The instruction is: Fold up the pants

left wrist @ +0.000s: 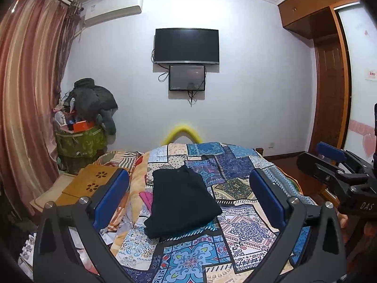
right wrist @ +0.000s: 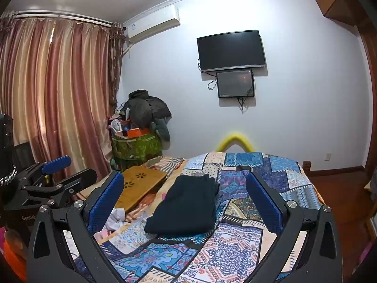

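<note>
In the left wrist view, the left gripper [left wrist: 188, 202] hangs above the bed [left wrist: 238, 231] with its blue pads spread wide apart and nothing between them. Ahead of it, the dark pants [left wrist: 181, 202] lie on the patchwork quilt as a compact rectangular bundle, layers stacked and edges roughly squared, a little left of the bed's middle. The gripper is well clear of the cloth and touches nothing. At the right edge of this view the right gripper [left wrist: 329, 162] shows from the side, also away from the pants; its jaws look parted there. A wooden lap tray [left wrist: 94, 181] sits beside the bed on the left, and a television [left wrist: 186, 46] hangs on the far wall. In the right wrist view, the right gripper [right wrist: 186, 202] likewise has its pads wide apart and empty, raised above the quilt, with the pants [right wrist: 186, 206] lying between and beyond the fingers as the same tidy folded stack. The left gripper [right wrist: 59, 174] appears at the left edge, held off to the side. Judging by the neat, thick bundle and both grippers released and clear of it, the folding seems essentially done; what may remain is at most a small straightening of the near corner, where the edge sits slightly uneven.
</note>
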Available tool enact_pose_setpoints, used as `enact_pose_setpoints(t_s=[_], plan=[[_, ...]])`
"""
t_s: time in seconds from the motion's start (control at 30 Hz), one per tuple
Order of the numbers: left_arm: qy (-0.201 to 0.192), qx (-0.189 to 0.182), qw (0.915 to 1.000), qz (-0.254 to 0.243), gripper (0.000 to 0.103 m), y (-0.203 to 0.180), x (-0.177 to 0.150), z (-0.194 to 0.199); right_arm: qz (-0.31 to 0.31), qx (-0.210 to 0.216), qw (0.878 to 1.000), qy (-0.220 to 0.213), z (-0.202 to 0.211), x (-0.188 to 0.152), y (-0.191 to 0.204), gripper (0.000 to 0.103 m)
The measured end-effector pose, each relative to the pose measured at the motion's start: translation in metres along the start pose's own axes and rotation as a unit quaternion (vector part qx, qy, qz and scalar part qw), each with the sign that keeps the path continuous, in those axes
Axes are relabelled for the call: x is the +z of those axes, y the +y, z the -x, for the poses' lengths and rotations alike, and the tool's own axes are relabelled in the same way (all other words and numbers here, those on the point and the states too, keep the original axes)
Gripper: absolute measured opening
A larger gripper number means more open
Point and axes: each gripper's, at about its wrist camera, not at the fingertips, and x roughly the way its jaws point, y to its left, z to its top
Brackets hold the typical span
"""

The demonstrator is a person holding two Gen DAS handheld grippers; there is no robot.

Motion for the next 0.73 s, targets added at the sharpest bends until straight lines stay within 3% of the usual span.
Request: enact_pose_setpoints(t_s=[0.73], plan=[[0.016,-0.003,0.9997,0.017,0.103,0.0081,-0.0021,-0.009,0.0,-0.005,1.0,0.018,-0.0076,-0.0058,0.0035,0.103]])
